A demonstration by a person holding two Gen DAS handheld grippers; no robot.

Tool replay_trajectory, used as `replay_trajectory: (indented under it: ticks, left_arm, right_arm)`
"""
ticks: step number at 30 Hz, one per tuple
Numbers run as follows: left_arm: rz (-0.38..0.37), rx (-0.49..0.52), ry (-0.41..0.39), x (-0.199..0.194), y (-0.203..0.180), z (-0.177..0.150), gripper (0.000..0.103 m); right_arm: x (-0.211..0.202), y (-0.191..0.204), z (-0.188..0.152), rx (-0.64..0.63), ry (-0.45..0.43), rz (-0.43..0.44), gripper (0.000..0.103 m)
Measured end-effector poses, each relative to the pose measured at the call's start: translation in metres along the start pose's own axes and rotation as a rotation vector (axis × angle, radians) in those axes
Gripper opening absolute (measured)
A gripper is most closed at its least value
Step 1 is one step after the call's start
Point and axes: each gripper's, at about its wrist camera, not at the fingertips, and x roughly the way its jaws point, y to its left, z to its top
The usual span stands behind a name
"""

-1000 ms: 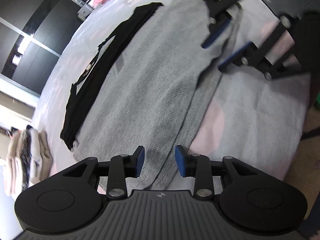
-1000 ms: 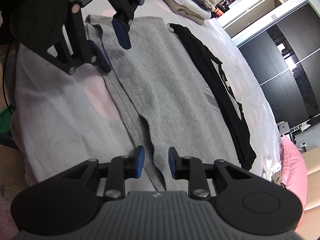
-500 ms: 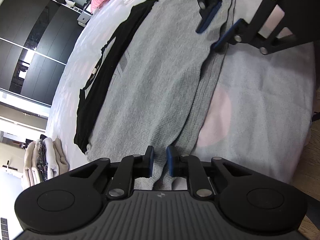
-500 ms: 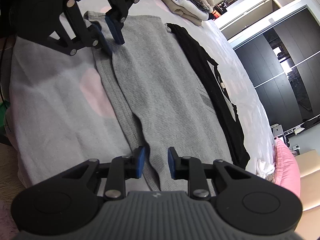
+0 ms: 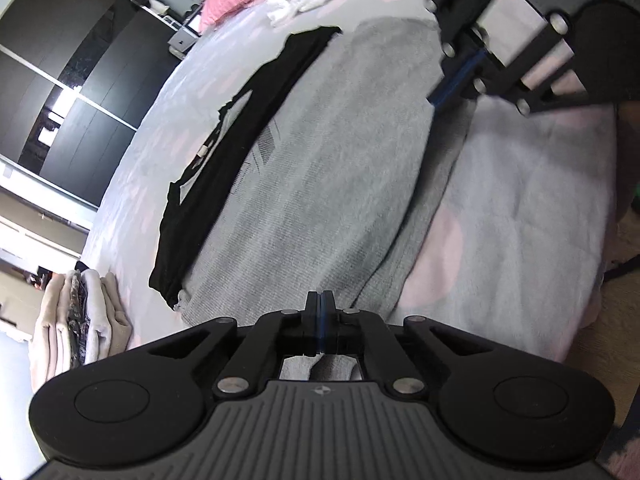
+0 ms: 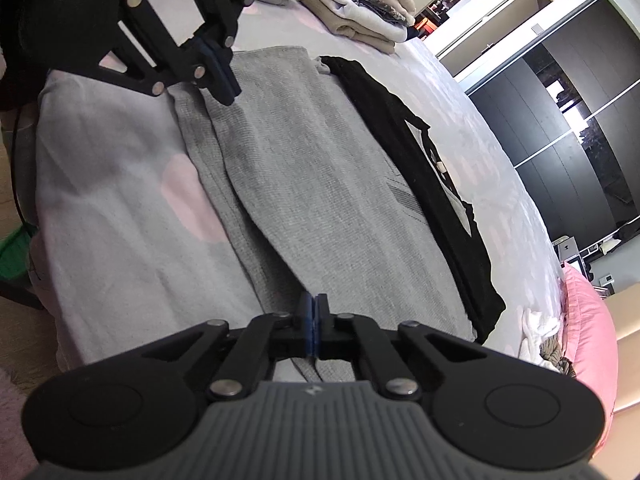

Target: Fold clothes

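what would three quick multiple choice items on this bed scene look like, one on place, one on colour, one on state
1. Where does the black garment lie?
A. on the far side of the grey garment from the tools
B. on the floor
C. on the pillow

2. What colour is the pillow?
A. green
B. pink
C. black

3. How do the left tool and right tool stand?
A. both wide open
B. one open, one shut
C. both shut at the grey garment's near edge

Answers: 1 A, it runs along the grey garment's far edge; 2 B, plainly pink; 3 C, both pairs of pads meet over grey cloth.
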Motion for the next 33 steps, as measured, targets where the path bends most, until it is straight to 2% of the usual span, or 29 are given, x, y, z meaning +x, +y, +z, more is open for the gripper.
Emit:
replay_trajectory:
  ticks: [2,3,4,6,11,14,16,18,19,22,25,30,33]
  left_arm:
    - [0.022,0.047,0.027,0.005,-0.007,-0.001,0.001]
    - [0.036,0.072,0.036,0.006,-0.009,-0.002,0.008]
    - [0.048,0.096,0.044,0.007,-0.012,-0.003,0.022]
    - [0.052,0.119,0.052,0.008,-0.014,-0.005,0.032]
    - [0.053,0.152,0.088,0.014,-0.018,-0.010,0.037]
    - [0.071,0.151,0.093,0.018,-0.017,-0.011,0.037]
    - [0.075,0.139,0.099,0.019,-0.014,-0.011,0.015]
    - [0.073,0.117,0.094,0.017,-0.010,-0.011,0.004]
    - [0.068,0.095,0.079,0.014,-0.006,-0.011,0.002]
    - [0.056,0.049,0.031,0.002,0.005,-0.010,0.001]
    - [0.034,0.061,0.047,-0.001,0.010,-0.014,0.000]
    - [-0.033,0.165,0.080,0.003,-0.006,-0.020,0.000]
    - [-0.035,0.211,0.103,0.012,-0.015,-0.023,0.000]
  right_arm:
    - [0.002,0.000,0.000,-0.002,0.006,-0.001,0.001]
    - [0.004,0.000,0.000,-0.003,0.009,-0.002,0.001]
    - [0.004,0.000,0.001,-0.002,0.009,-0.001,0.001]
    - [0.005,0.000,0.001,0.003,0.011,0.002,0.001]
    - [0.008,0.001,-0.001,0.004,0.024,0.006,0.001]
    - [0.008,0.001,0.000,0.004,0.022,0.008,0.001]
    - [0.008,0.002,0.000,-0.002,0.022,0.005,0.001]
    - [0.008,0.001,0.000,0.000,0.023,0.003,0.001]
    - [0.008,0.000,0.000,0.002,0.023,0.003,0.001]
    - [0.004,-0.004,0.000,0.017,0.013,0.008,0.001]
    - [-0.004,-0.006,-0.002,0.014,-0.003,0.034,0.001]
    - [-0.005,-0.002,-0.004,-0.014,0.006,0.061,0.001]
    - [-0.003,0.003,-0.005,-0.032,0.021,0.083,0.001]
